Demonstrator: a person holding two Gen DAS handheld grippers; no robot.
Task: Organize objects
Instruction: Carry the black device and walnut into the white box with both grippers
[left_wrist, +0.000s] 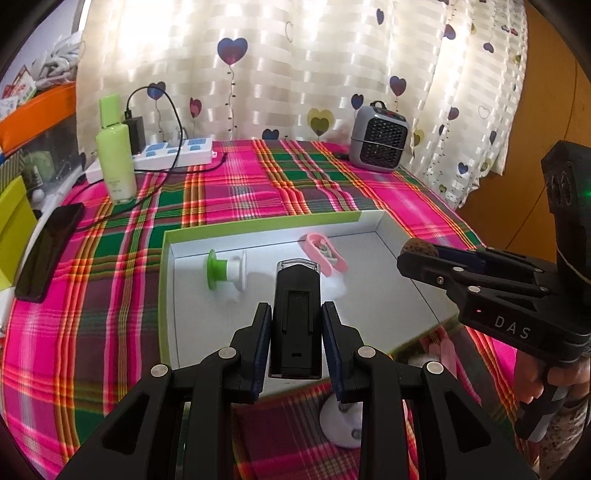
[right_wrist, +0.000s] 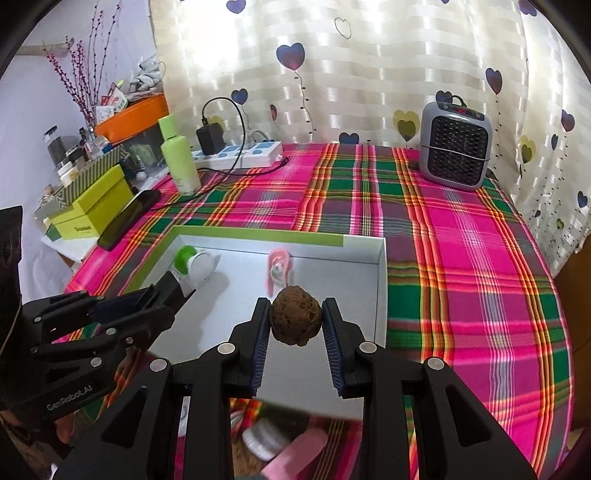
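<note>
The left gripper (left_wrist: 296, 314) has its jaws drawn close together and clamped on a black rectangular device (left_wrist: 296, 317) with a clear cap at its far end; the blue ribbed pads (left_wrist: 263, 345) press on its two long sides, and it stands out forward between them, held above the near part of a shallow white box (left_wrist: 373, 218) with a green rim. The right gripper (right_wrist: 294, 319) is likewise nearly closed, clamped on a rough brown ball (right_wrist: 294, 320) that sits between its fingertips, also held over the box, toward its near right part. In the left view the right gripper comes in from the right edge with the ball at its tip, and a hand (left_wrist: 543, 380) grips its handle.

The box lies on a desk covered by a pink, green and red plaid cloth (right_wrist: 461, 240), near the front edge. Inside it, by the far left corner, lies a green and white spool-like piece (left_wrist: 225, 269); by the middle of the far wall lies a small pink tray-like toy (left_wrist: 327, 254).

Along the desk's back edge stand a green bottle (left_wrist: 115, 147) at the left, a white and blue power strip (left_wrist: 177, 151) with a black charger (right_wrist: 210, 138), and a small grey heater (left_wrist: 378, 138) toward the back right corner. A dark phone (left_wrist: 48, 251) lies at the left edge
</note>
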